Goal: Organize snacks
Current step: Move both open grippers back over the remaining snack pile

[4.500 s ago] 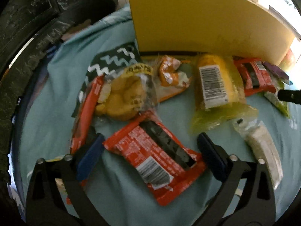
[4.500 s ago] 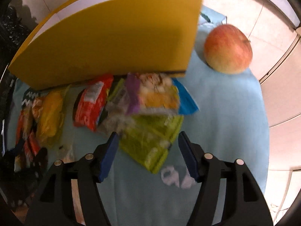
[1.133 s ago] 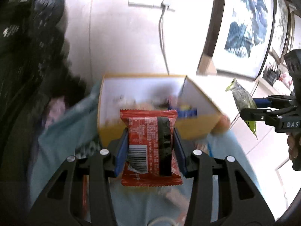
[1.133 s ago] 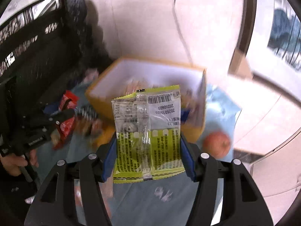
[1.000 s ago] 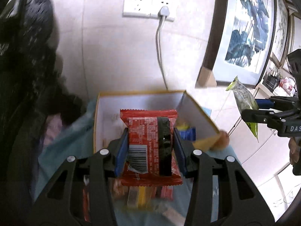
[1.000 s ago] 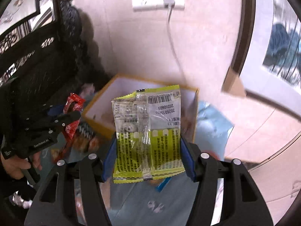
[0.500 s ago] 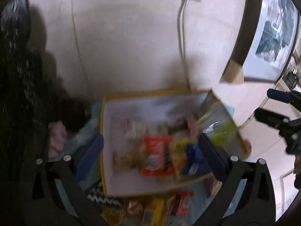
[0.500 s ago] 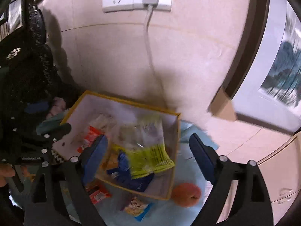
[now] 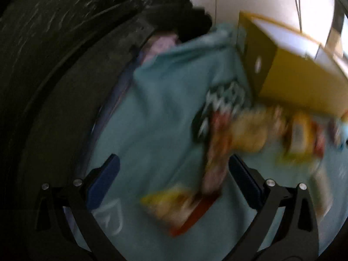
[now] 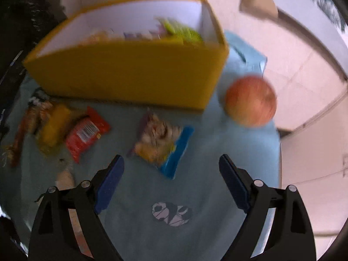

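A yellow box [image 10: 130,76] stands at the back of a teal cloth [image 10: 141,195] and holds several snack packs, among them a green pack [image 10: 184,32]. Loose snacks lie in front of it: a red pack [image 10: 86,130], a yellow pack [image 10: 52,126] and a purple-and-blue pack [image 10: 161,140]. My right gripper [image 10: 171,174] is open and empty above the cloth, just short of the purple-and-blue pack. My left gripper [image 9: 174,178] is open and empty over the cloth's left part, with a blurred red and yellow pack [image 9: 180,206] between its fingers' span. The box also shows in the left wrist view [image 9: 293,76].
An apple [image 10: 250,101] sits on the cloth right of the box. A dark carved furniture piece [image 9: 54,65] runs along the cloth's left edge. A wall rises behind the box. A black-and-white zigzag pack [image 9: 219,104] lies by the box's left corner.
Both grippers let the red pack and the green pack drop into the box, opened, and have swung back down toward the loose snacks on the cloth.
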Tool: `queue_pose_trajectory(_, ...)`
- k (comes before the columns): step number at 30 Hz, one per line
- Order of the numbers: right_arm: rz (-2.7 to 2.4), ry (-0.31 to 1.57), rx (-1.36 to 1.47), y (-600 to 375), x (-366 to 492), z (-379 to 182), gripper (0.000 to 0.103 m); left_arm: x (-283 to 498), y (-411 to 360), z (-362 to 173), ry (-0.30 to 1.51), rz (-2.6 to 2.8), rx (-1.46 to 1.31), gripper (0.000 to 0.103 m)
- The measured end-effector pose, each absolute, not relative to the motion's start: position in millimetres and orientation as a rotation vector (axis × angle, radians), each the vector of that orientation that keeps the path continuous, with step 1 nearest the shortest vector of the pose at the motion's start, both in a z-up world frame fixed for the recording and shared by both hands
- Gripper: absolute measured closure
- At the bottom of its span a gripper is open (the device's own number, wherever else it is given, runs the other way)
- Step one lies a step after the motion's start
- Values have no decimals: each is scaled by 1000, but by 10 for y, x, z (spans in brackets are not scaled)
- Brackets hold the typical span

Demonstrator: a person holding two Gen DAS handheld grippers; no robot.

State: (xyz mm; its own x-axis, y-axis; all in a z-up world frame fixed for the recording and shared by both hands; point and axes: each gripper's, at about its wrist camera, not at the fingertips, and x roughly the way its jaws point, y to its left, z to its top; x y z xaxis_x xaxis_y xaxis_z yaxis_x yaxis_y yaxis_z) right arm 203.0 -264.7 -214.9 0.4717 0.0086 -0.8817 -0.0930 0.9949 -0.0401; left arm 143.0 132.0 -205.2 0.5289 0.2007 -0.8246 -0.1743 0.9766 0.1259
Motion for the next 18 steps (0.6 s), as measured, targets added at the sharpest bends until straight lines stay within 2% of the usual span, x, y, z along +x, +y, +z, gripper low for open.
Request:
queue_pose_trajectory(4,50,1079,-115,-2556,2133,-2237,14,1311,1226,-2288,1024,183,86,2)
queue_pose_trajectory(11,22,1061,-125,-2451,2349,-2229,14,1580,1088,-2163,946,139,33,2)
queue_pose_trajectory(14,9,1099,-128,-2433,2411,-2309,15,1789,933,-2305,1015,118,127,2)
queue_pose_trajectory(16,22,1162,-112,-2436,2460,-2446,26,1848,904,-2479,1081,117,149,2)
queue_pose_trajectory(17,33,1156,-76,-2465,2449,-2448,27,1830,927,-2476,1061,114,123,6)
queue_pose_trajectory(18,50,1160,-46,-2486,2444,-2449,34,1813,936,-2475,1063,89,93,12)
